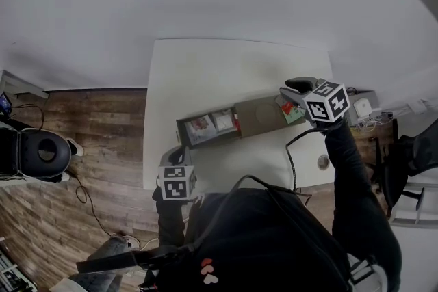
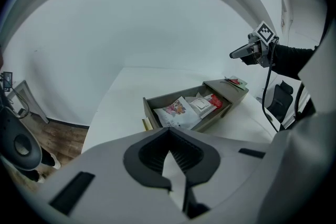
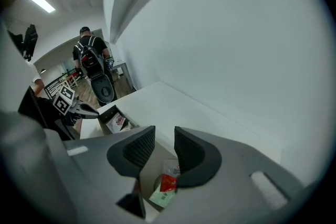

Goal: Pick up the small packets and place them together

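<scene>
On the table [image 1: 205,72], a packet [image 3: 167,184] lies beneath the wide-spread, empty right claw [image 3: 165,135].

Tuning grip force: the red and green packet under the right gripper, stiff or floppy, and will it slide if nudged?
Probably floppy and light: the red and green packet looks like a thin flat sachet. It lies flat on the smooth-looking box, so a nudge would likely slide it, not tip it. The open right gripper may struggle to catch an edge.
</scene>
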Demonstrator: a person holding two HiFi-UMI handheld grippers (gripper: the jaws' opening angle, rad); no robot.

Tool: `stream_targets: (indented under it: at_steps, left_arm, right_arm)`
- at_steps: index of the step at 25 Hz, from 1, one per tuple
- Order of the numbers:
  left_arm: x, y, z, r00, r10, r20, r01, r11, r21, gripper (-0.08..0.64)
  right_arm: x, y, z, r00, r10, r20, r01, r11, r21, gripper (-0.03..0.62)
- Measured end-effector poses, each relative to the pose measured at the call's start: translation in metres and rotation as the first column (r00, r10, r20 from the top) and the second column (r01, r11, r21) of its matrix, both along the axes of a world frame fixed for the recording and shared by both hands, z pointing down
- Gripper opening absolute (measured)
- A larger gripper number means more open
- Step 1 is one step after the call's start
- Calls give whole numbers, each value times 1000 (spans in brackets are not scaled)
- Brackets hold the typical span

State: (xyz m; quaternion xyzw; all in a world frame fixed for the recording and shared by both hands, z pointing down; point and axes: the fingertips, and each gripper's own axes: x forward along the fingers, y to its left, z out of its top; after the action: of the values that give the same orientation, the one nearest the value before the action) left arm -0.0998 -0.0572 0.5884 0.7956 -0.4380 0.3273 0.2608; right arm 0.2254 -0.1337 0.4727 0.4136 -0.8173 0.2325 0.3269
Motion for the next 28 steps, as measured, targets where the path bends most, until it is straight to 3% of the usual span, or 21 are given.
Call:
stream_targets:
  at_steps: [7,13,15,20,25,28]
  left_arm:
    - [-1,-1,1,1000,-6,-12,7,1000,4,0]
    - [-1,-3,1,1000,-14,-22,14,1000,0,0]
    - [-1,-2,1,1000,-14,-28,14,1000,2,0]
    - [-1,-3,1,1000,-10,-30,11,1000,8,0]
    - [-1,-1,1,999,-5,-36,5,1000,9,0]
    - [-1,-1,0,999,-1,-43,2,1000,5,0]
  right_arm:
    - [-84,6,15,967,-251,-44,250,968,-17,110]
    - [-145,21,39,888,-453,-85,448,891,-65,110]
    - [-164,28,46,845,-525,-106,518,851,-83,110]
    - [-199,51,68,689,-713,-132,691,701,-179,136]
    - [-210,57,95,546,-801,-245,747,598,-291,135]
    - [-211,58,111,493,-830,-260,748,557,-360,135]
